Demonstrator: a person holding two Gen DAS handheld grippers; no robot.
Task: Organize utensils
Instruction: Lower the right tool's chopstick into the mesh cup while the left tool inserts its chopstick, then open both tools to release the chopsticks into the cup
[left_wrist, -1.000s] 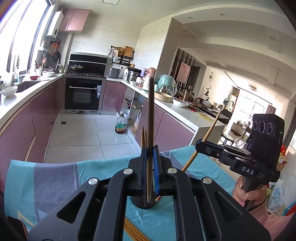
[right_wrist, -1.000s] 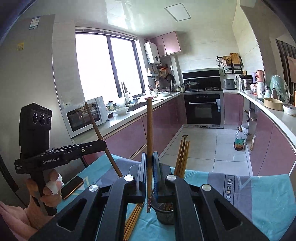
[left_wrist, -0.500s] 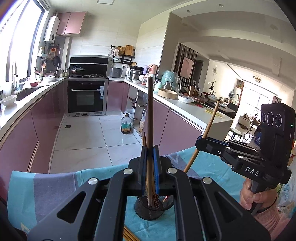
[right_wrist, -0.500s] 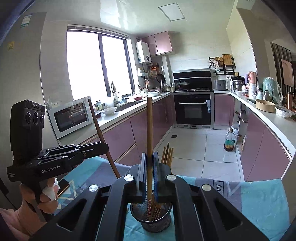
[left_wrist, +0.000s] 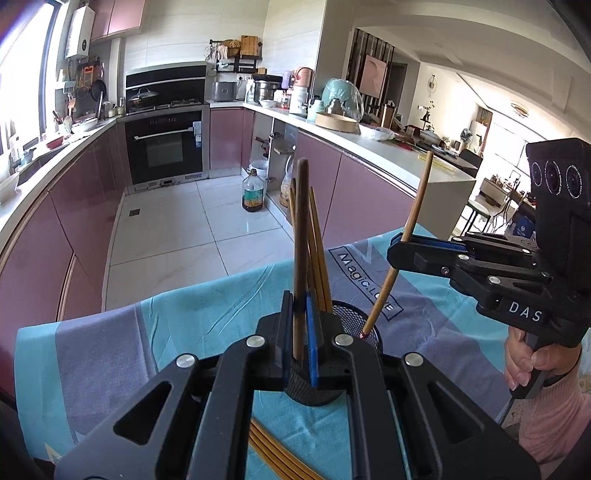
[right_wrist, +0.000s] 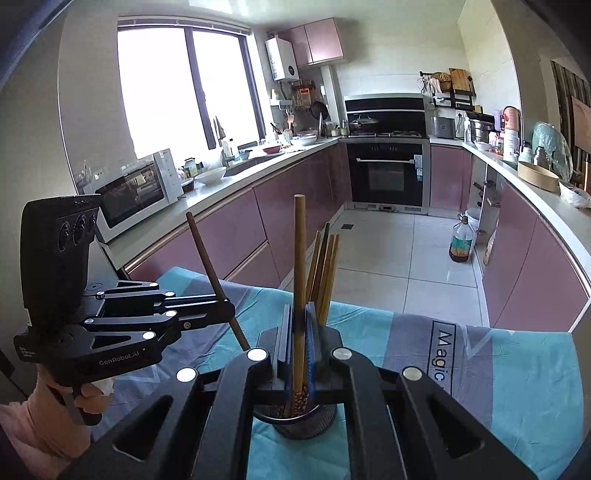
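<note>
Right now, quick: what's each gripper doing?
Left gripper: closed on a dark chopstick.
Right gripper: closed on a lighter chopstick, tip in the mesh holder.

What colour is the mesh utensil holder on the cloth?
Black; the mesh utensil holder shows best in the left wrist view.

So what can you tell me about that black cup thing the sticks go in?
The black mesh cup is round and looks like wire mesh, with a solid rim. It stands upright on the blue tablecloth, just ahead of both grippers. Several wooden chopsticks already stand in it, leaning together. The right gripper's chopstick points its tip at the rim. Whether it touches is unclear.
</note>
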